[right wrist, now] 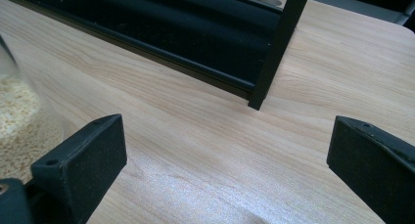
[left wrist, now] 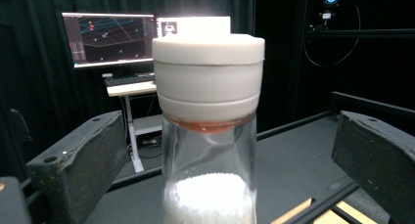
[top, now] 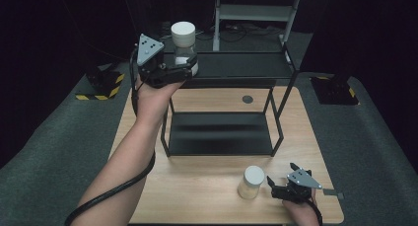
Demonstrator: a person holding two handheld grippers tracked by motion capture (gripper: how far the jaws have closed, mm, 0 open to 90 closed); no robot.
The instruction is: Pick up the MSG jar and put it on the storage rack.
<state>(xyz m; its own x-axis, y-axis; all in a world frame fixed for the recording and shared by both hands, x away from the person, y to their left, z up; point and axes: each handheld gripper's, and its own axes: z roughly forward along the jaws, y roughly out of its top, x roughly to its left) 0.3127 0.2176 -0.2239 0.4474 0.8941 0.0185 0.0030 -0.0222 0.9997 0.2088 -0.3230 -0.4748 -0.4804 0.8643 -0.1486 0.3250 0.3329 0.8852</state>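
Near the person, the right gripper [top: 282,186] rests low on the wooden surface [top: 197,186] with its jaws wide open and nothing between them, and a white-lidded jar [top: 251,182] of pale grains stands just beside it on its left. Farther off, a black shelf rack [top: 222,132] stands on the surface. At the rack's top shelf [top: 246,65], the left gripper [top: 190,63] has its jaws open on both sides of a second clear jar [top: 184,43] with a white lid and white grains, not touching the glass.

Left gripper [top: 185,64] raised with jaws spread; right gripper [top: 278,182] low, jaws apart.
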